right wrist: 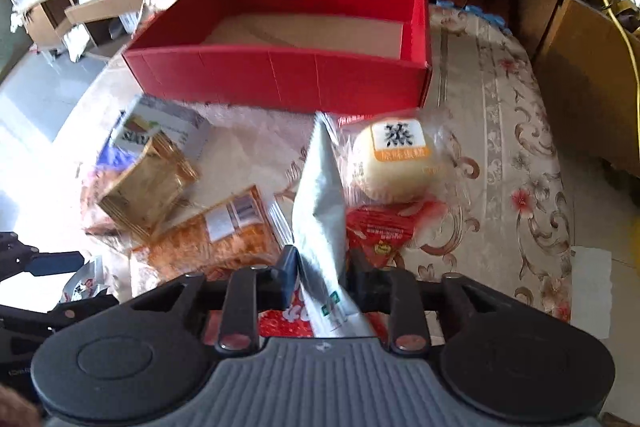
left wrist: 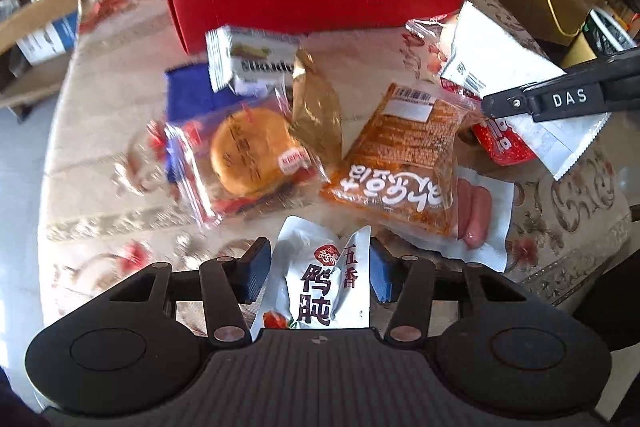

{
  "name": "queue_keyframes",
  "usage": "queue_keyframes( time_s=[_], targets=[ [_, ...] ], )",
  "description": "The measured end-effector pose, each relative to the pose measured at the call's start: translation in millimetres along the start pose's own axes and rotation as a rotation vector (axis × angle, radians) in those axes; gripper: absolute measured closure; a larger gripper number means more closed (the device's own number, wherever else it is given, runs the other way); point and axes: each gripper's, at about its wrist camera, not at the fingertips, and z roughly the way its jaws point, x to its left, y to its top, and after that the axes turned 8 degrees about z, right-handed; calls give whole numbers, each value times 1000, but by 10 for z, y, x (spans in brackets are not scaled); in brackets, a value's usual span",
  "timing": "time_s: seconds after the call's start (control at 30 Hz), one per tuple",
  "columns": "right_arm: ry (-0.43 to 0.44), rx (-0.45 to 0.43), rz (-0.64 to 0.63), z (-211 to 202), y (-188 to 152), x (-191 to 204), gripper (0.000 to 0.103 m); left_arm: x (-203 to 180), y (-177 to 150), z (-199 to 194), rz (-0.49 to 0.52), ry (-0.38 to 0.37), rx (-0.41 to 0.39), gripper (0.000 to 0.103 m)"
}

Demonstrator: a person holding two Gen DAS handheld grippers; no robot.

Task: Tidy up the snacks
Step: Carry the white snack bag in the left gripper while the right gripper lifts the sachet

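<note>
Red box (right wrist: 280, 75) sits empty at the far edge of the snack pile. Only the right view shows its bare floor and a cake (right wrist: 394, 163). Left gripper (left wrist: 316, 275) clamps a white pouch (left wrist: 316, 287); right gripper (right wrist: 322, 277) pinches a grey packet (right wrist: 320, 203). Open cloth (right wrist: 500, 147) lies right.

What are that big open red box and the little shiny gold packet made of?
The big open red box looks like folded cardboard: matte red walls with crease lines and a plain brown floor inside. The little shiny gold packet looks like metallic foil or foil-coated plastic: it glints, wrinkles, and has crimped sealed edges.
</note>
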Motion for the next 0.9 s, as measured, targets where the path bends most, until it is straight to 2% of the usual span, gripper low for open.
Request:
queue_keyframes(
  time_s=[0.03, 0.1, 0.17, 0.3, 0.4, 0.57, 0.63, 0.67, 0.7, 0.9],
  targets=[
    [-3, 0, -20, 12, -7, 15, 65, 4, 3, -8, 3, -14, -4, 44],
    [-21, -10, -80, 17, -24, 72, 47, 11, 16, -31, 12, -26, -17, 44],
    [-53, -9, -133, 39, -42, 104, 38, 42, 14, -26, 3, -51, -16, 43],
    [-71, 13, -179, 73, 1, 90, 28, 80, 13, -9, -13, -96, -6, 43],
    [-93, 30, -256, 96, 71, 157, 26, 95, 22, -27, -18, -114, -10, 43],
    [-227, 40, -422, 238, 98, 342, 26, 109, 18, -10, -24, -123, -5, 42],
    [-251, 59, -448, 308, 71, 376, 41, 103, 29, 13, -20, -123, -4, 43],
    [-255, 76, -454, 356, 38, 380, 50, 99, 35, 25, -16, -120, -3, 43],
    [-254, 52, -467, 345, 1, 406, 55, 87, 41, 29, -11, -116, -5, 43],
    [-187, 23, -352, 264, 2, 296, 66, -19, 57, 51, 40, -69, -11, 44]
  ],
)
